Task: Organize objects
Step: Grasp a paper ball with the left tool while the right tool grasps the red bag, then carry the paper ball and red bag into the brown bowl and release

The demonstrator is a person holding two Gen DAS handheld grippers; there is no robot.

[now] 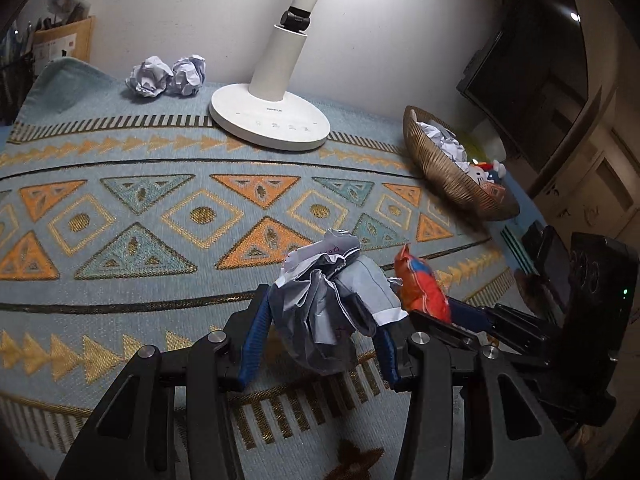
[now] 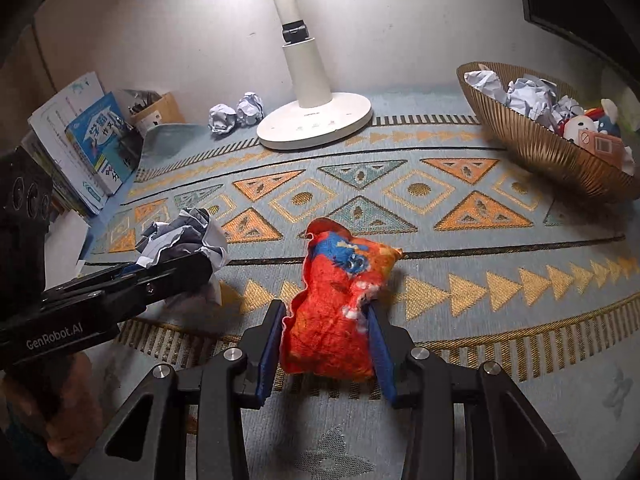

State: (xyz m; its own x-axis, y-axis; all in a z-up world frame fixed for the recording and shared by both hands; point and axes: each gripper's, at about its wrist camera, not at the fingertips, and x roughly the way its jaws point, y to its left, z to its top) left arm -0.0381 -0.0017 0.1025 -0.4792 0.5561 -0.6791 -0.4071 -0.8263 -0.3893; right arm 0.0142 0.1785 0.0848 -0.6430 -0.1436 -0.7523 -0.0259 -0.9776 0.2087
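My left gripper (image 1: 320, 312) is shut on a crumpled paper ball (image 1: 324, 300), held above the patterned blue cloth (image 1: 160, 240). The same paper ball (image 2: 180, 240) shows at the left of the right wrist view, in the left gripper (image 2: 200, 264). My right gripper (image 2: 326, 320) is shut on a red and orange snack bag (image 2: 340, 304) with a blue print; the bag (image 1: 420, 284) also appears just right of the paper ball. A ribbed golden bowl (image 2: 532, 148) at the far right holds crumpled papers and small toys. Two more paper balls (image 2: 236, 114) lie by the wall.
A white desk lamp (image 2: 316, 120) stands at the back middle of the cloth. Books (image 2: 92, 140) and a pen holder (image 2: 152, 110) are stacked at the far left. A dark monitor (image 1: 528, 76) hangs at the right. The bowl (image 1: 444, 172) sits near the table's right edge.
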